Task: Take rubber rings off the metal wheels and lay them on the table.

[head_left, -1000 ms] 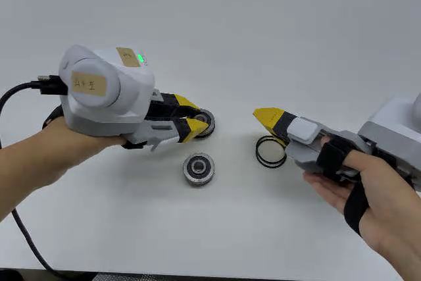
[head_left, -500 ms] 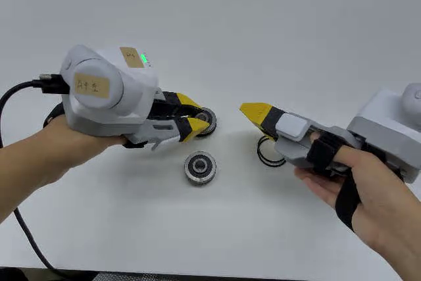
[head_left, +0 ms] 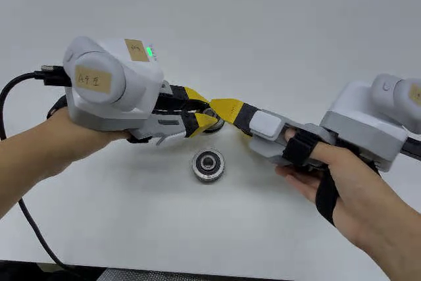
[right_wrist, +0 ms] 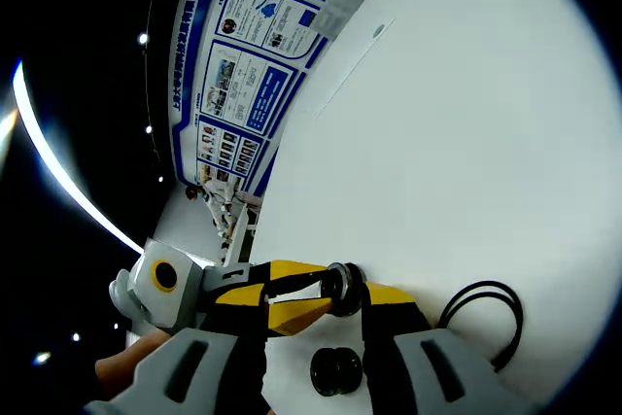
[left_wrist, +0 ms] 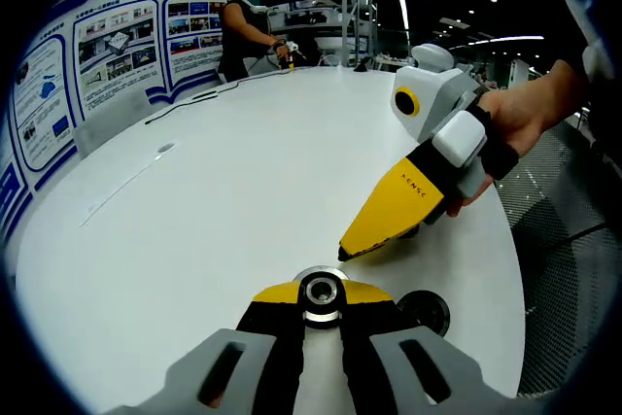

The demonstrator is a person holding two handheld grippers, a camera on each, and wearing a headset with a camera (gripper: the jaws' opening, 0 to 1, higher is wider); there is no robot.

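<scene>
**Obstructions and illegible items noted**

Head view: the held wheel (head_left: 215,127) was largely covered by the tips of the left tongs (head_left: 209,116) and right tongs (head_left: 220,105); contact between right tongs and wheel could not be determined. The black cable (head_left: 20,80) ran off the left edge. Text on the wall poster (left_wrist: 117,46) was too small to read.

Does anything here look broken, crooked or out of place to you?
Nothing stands out. The left gripper clamps one metal wheel, a second wheel lies flat on the table, and the rubber rings lie together nearby.
</scene>
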